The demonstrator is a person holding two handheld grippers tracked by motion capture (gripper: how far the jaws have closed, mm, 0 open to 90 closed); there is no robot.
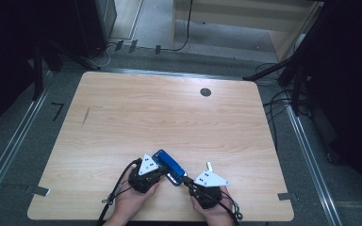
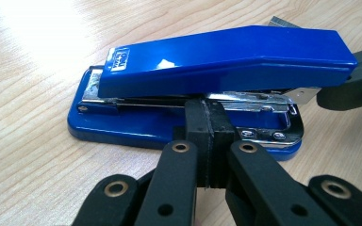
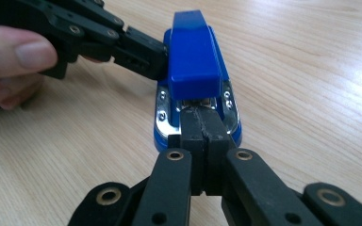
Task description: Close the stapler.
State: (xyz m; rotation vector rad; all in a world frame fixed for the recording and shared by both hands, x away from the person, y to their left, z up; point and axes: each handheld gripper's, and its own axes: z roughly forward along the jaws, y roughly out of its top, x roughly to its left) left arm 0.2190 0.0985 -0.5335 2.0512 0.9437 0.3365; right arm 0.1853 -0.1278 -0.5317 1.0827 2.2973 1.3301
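High view showed a blue stapler (image 1: 168, 167) lying near the table's (image 1: 122, 117) near edge, between both grippers; the left gripper (image 2: 206, 123) and right gripper (image 3: 200, 123) touched it with jaws shut, gripping nothing — likely early; stapler unopened, work still ahead.

Blue stapler (image 2: 226, 61), black fingers (image 2: 200, 127), pale wood-grain table (image 1: 146, 108)

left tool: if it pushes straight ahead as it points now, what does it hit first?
The stapler. The left tool, jaws shut, points at its long side, tips at the gap between the blue top and the base. They look touching or nearly so; depth is unclear.
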